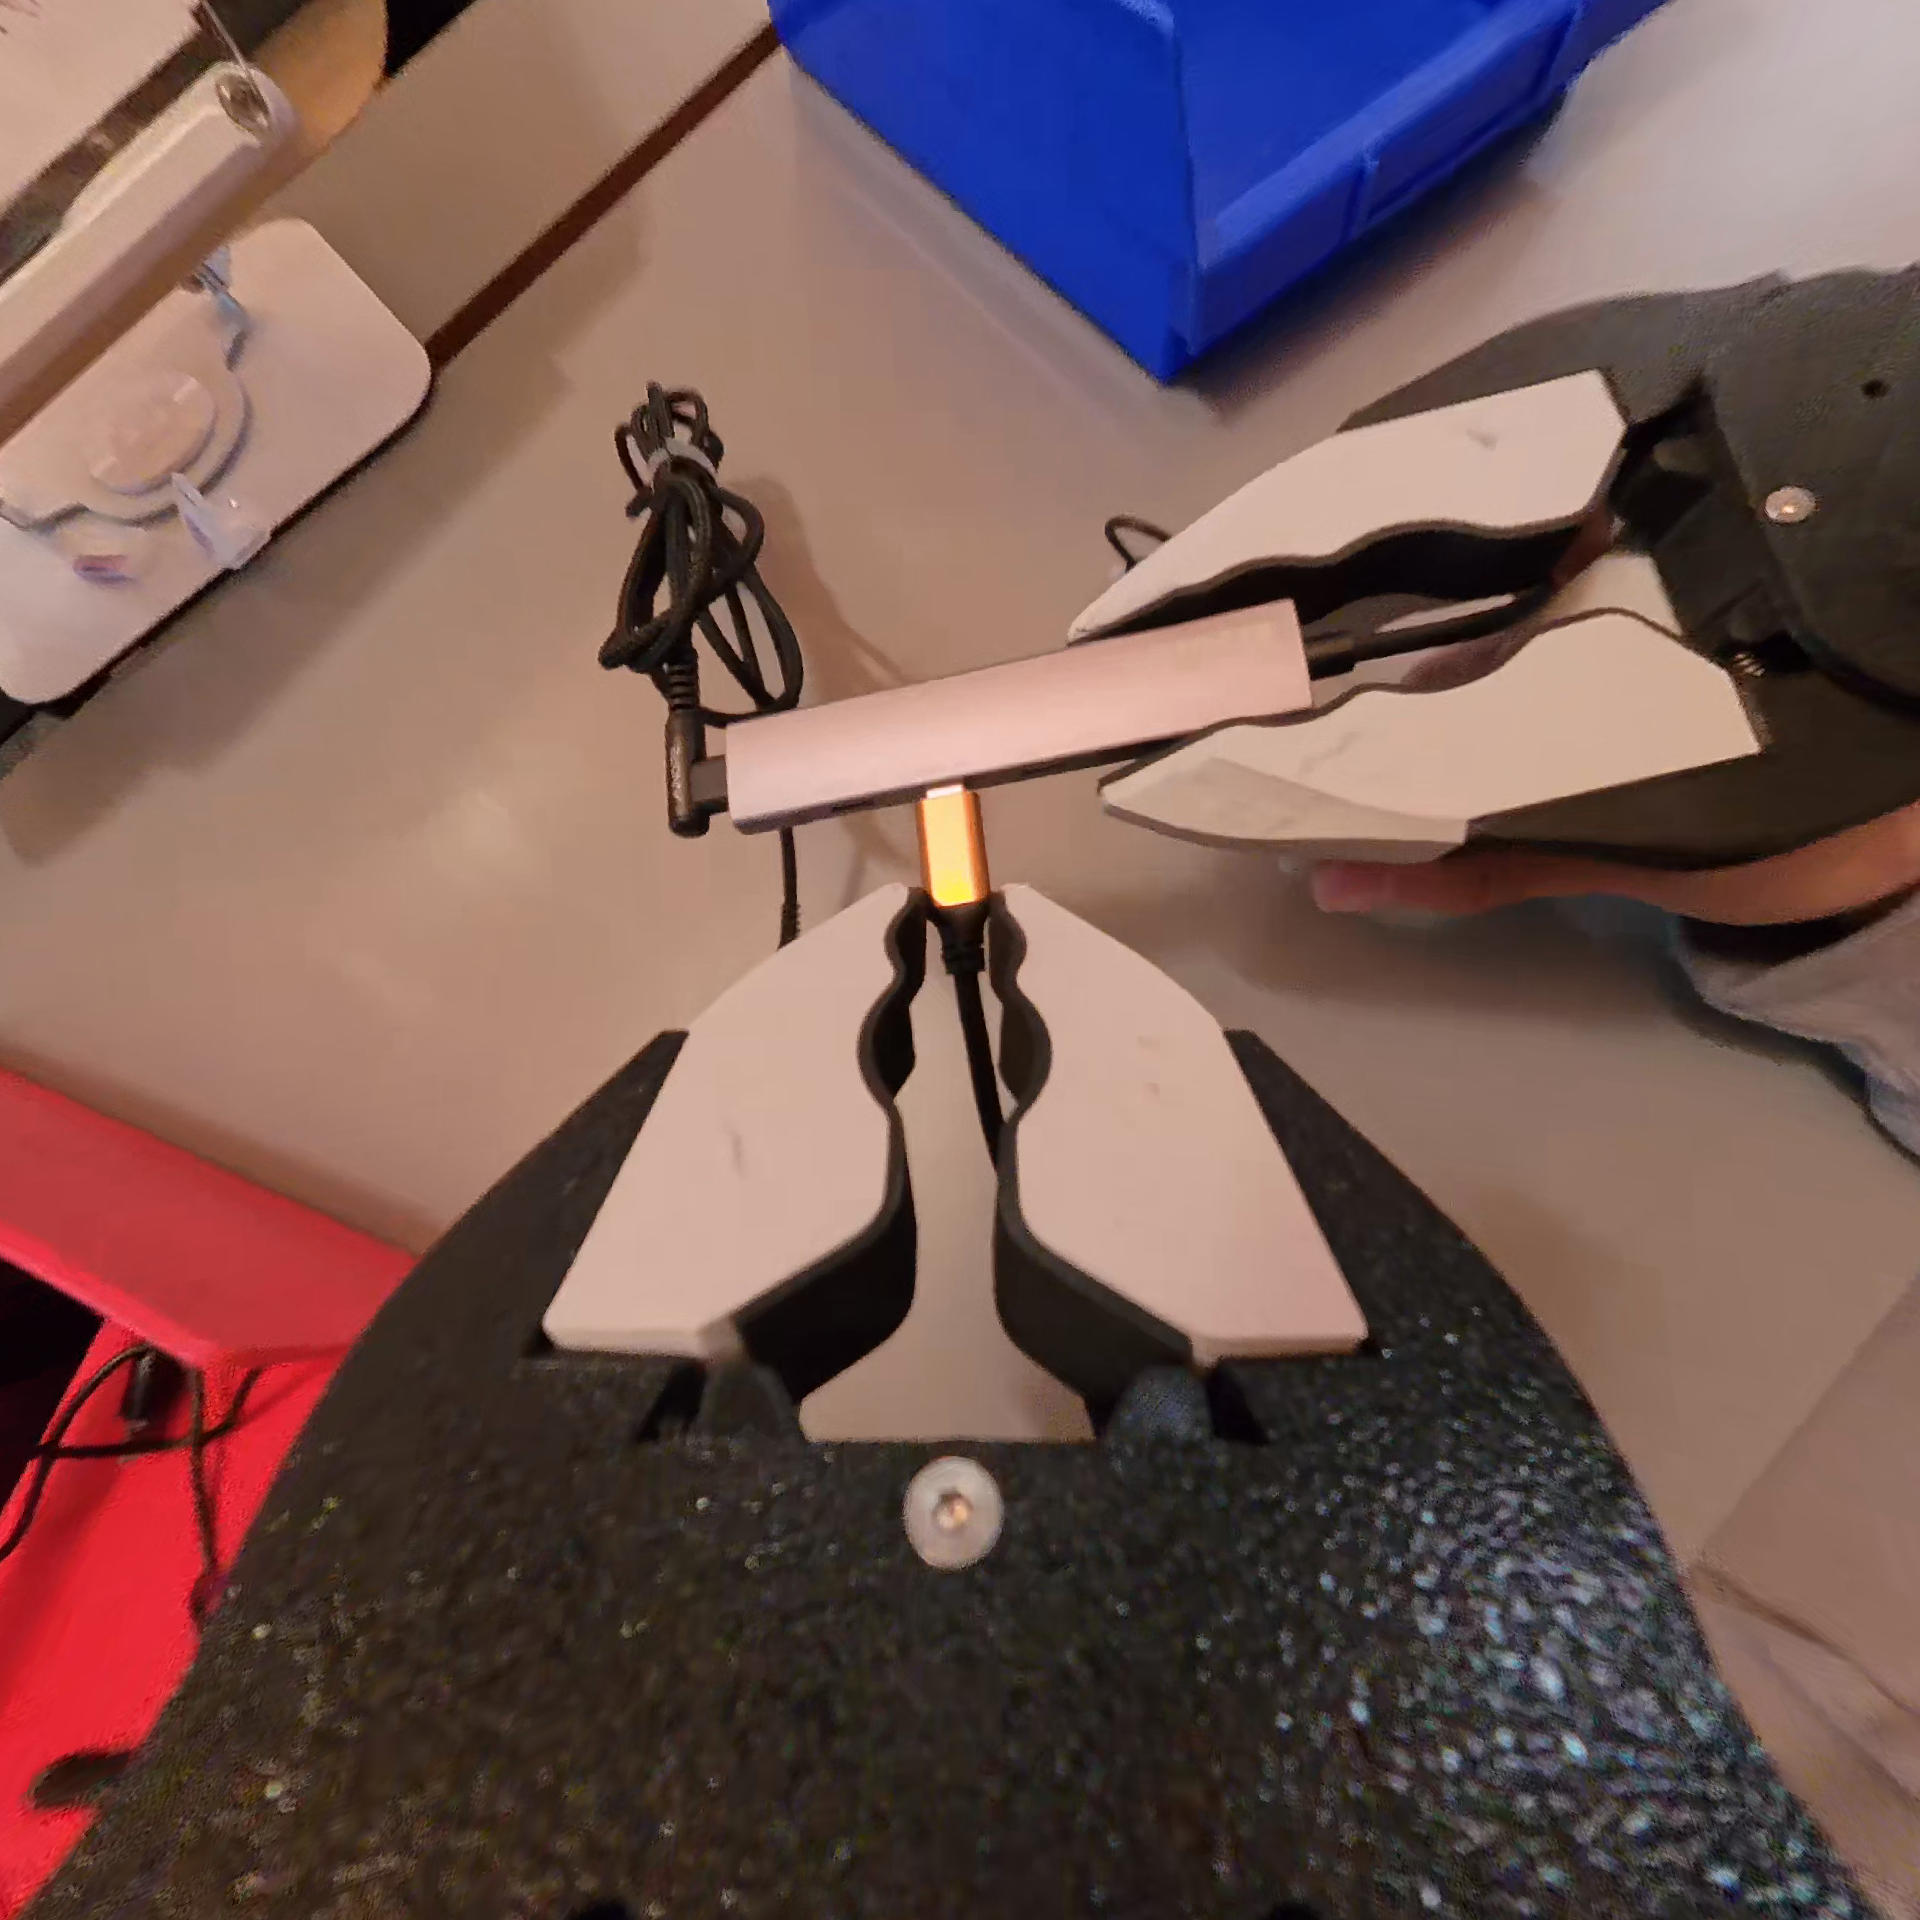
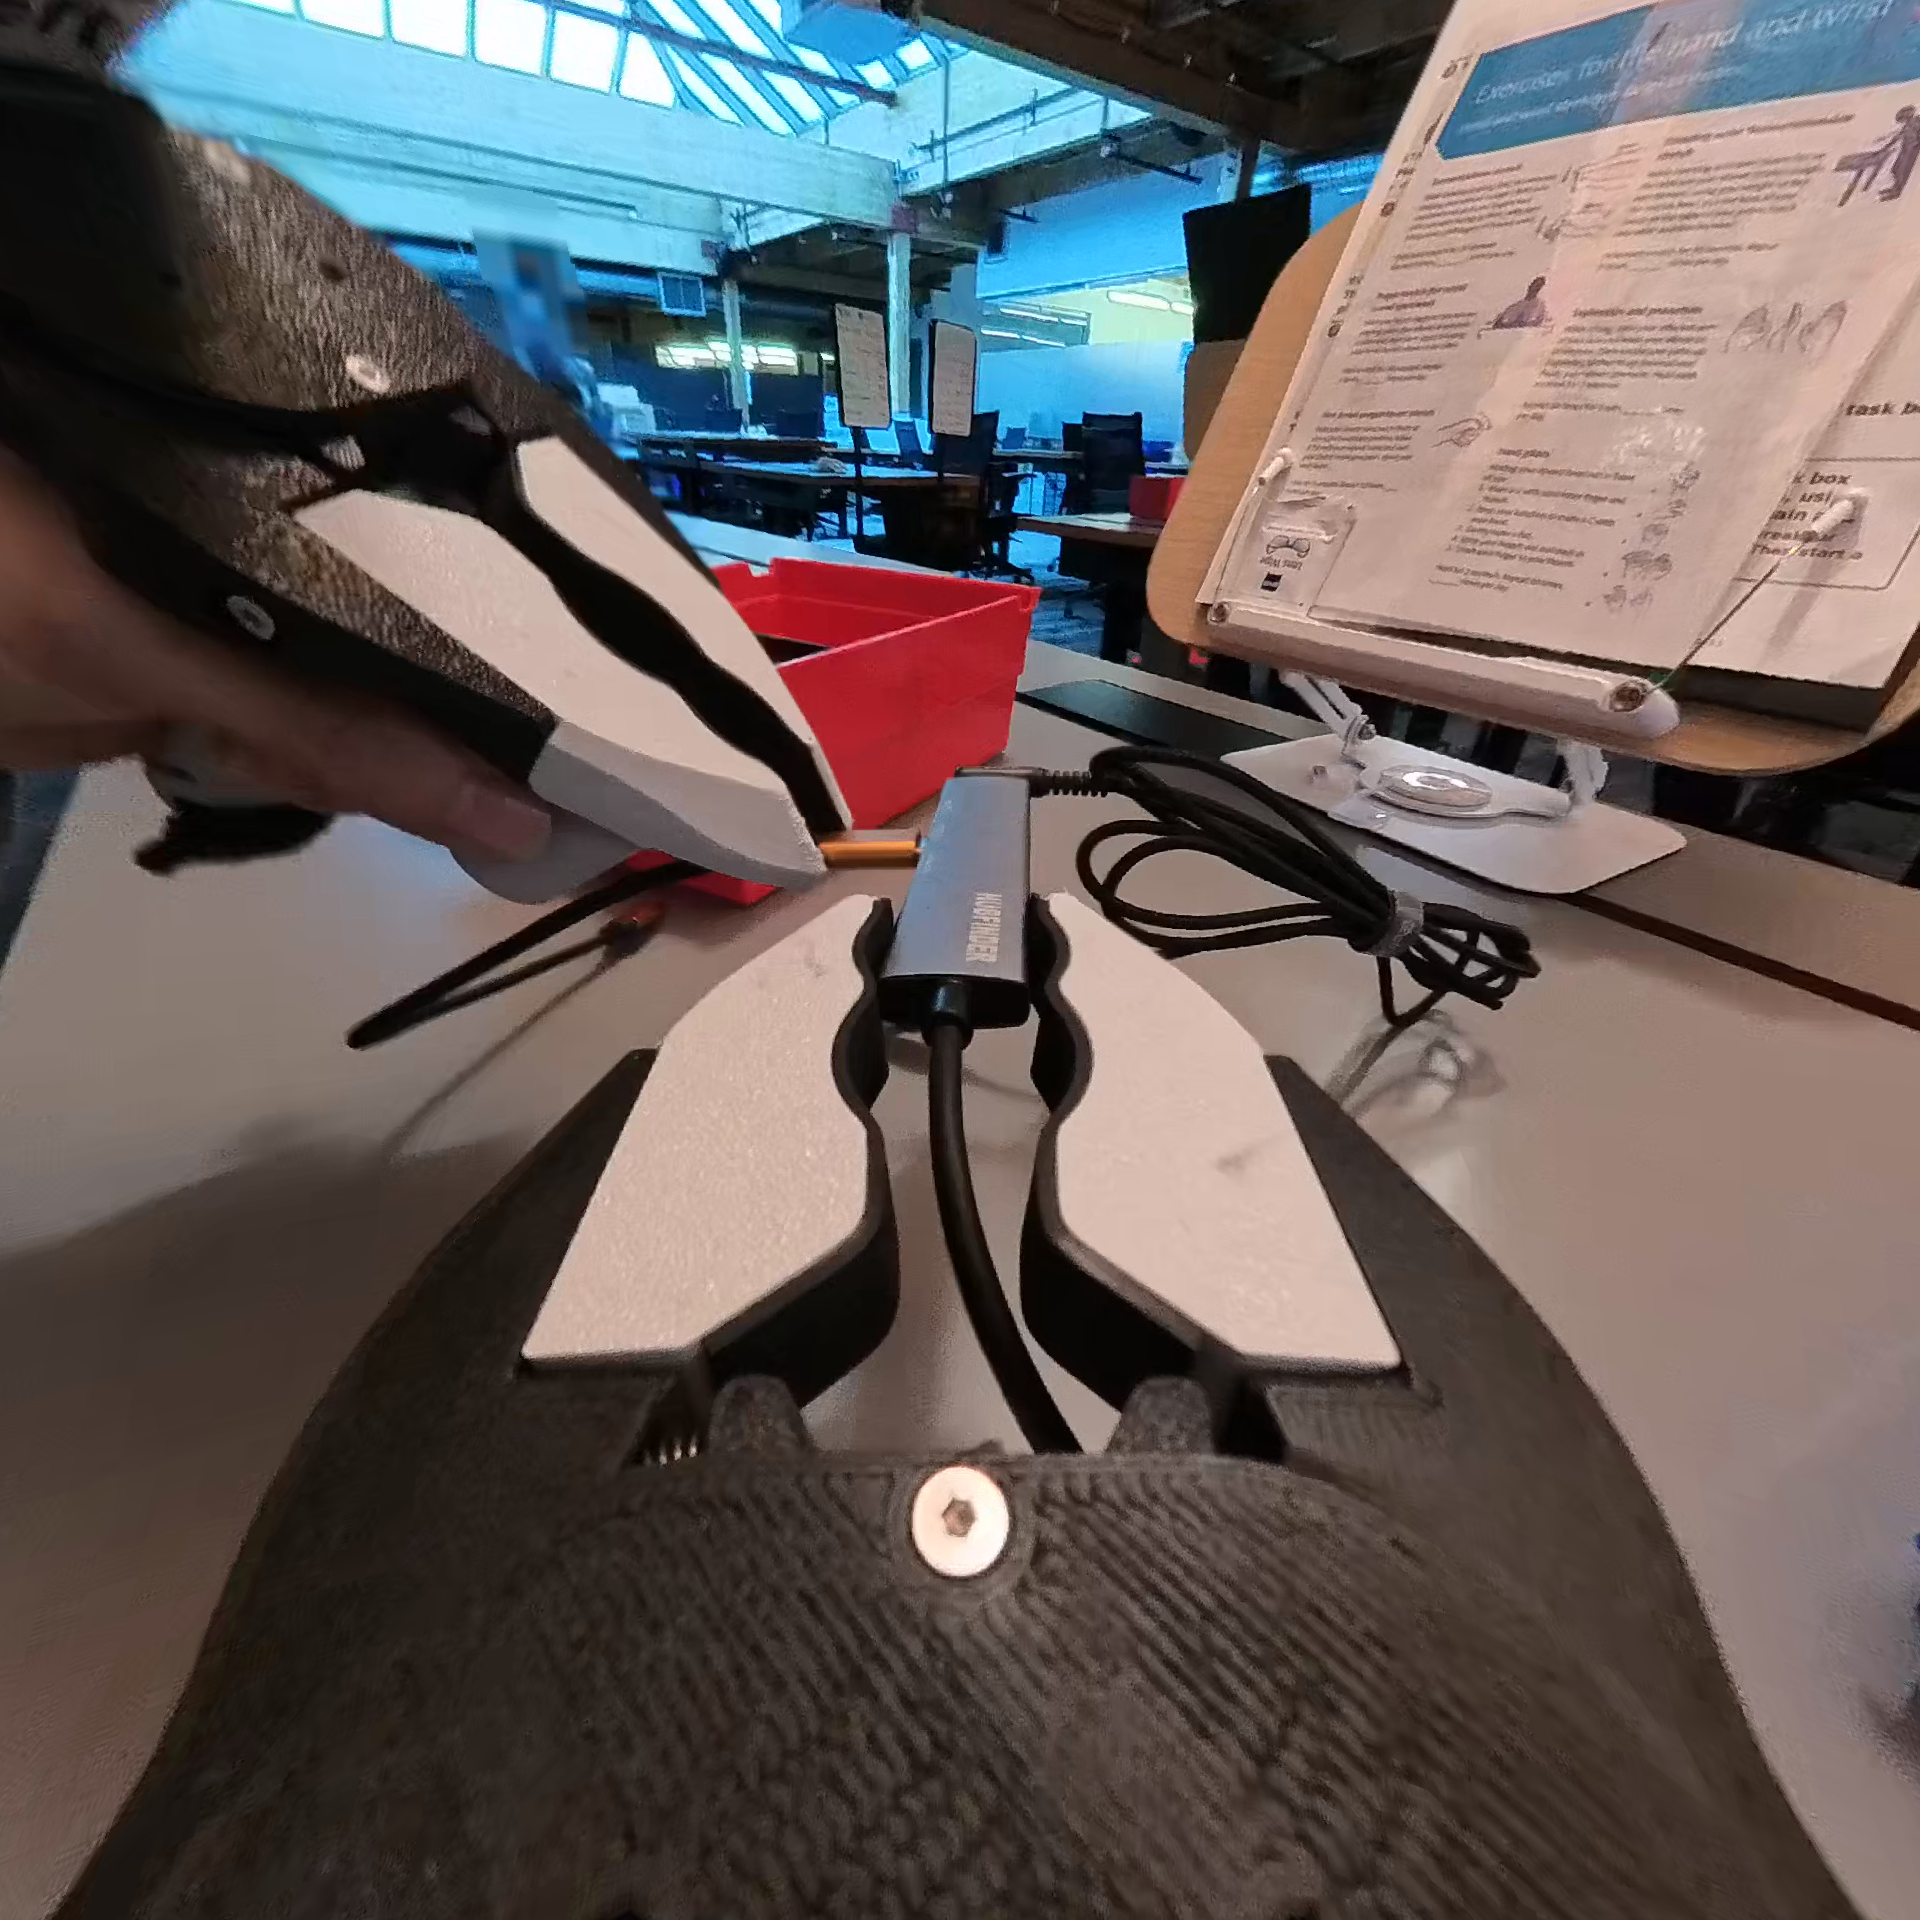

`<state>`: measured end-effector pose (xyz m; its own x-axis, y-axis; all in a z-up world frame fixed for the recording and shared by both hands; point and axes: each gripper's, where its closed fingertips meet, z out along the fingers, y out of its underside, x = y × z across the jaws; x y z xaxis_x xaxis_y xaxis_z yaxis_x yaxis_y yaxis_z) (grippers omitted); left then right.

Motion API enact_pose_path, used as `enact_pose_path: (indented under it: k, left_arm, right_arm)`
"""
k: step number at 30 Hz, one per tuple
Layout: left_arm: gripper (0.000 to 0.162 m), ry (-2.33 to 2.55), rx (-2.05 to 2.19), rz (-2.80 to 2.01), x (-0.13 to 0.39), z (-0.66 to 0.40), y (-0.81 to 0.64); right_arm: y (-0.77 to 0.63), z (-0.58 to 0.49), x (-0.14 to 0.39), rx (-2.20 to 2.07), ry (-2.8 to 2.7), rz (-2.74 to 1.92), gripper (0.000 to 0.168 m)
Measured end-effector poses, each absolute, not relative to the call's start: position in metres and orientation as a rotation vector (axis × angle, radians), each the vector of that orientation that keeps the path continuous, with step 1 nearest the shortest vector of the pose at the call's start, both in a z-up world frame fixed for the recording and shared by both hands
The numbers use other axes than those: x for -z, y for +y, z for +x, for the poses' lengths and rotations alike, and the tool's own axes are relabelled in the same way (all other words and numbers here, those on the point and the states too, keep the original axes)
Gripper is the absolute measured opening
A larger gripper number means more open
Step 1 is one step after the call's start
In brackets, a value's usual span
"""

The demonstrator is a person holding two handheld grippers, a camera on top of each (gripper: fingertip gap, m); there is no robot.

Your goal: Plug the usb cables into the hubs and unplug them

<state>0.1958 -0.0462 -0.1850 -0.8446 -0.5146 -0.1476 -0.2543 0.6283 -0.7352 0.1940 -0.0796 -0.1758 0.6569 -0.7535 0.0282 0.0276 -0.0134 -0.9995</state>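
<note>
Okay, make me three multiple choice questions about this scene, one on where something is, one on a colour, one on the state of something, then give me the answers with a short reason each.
1. Where is the red bin?
A. beyond the left gripper
B. on the document stand
C. inside the blue bin

2. What colour is the plug in the left gripper?
A. green
B. orange
C. white

3. What is the right gripper doing?
A. hanging open over the table
B. clamping the hub
C. gripping the bundled cable

Answers:
1 A: in the right wrist view it sits on the table past the left gripper's fingers.
2 B: its shell shows orange at the hub's side.
3 B: its fingers close on the hub's cable end.
</note>
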Motion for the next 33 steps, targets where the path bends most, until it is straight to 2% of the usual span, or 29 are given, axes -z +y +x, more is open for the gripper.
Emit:
enact_pose_path:
  k: [1, 13, 15, 18, 21, 25, 33]
  left_arm:
    - [0.010, 2.488, 1.105, -0.622, 0.183, 0.196, -0.048]
    - [0.011, 2.392, 1.261, -0.507, 0.172, 0.198, -0.058]
    - [0.011, 2.359, 1.411, -0.501, 0.159, 0.192, -0.056]
    - [0.021, 2.185, 1.635, -0.630, 0.126, 0.200, -0.021]
    - [0.022, 2.051, 1.609, -0.817, 0.130, 0.224, 0.043]
    - [0.022, 2.055, 1.558, -0.930, 0.171, 0.227, 0.098]
    - [0.021, 2.189, 1.592, -0.803, 0.213, 0.203, 0.095]
  right_arm:
    - [-0.082, 0.194, 0.175, 0.677, 0.650, -1.450, 0.025]
    - [-0.088, 0.195, 0.171, 0.620, 0.681, -1.395, 0.025]
    - [-0.091, 0.194, 0.167, 0.642, 0.672, -1.362, 0.025]
    - [-0.099, 0.194, 0.158, 0.691, 0.676, -1.357, 0.025]
    - [-0.110, 0.187, 0.132, 0.746, 0.640, -1.320, 0.025]
    - [-0.124, 0.172, 0.087, 0.778, 0.615, -1.229, 0.024]
    - [-0.155, 0.159, -0.009, 0.860, 0.578, -1.285, 0.024]
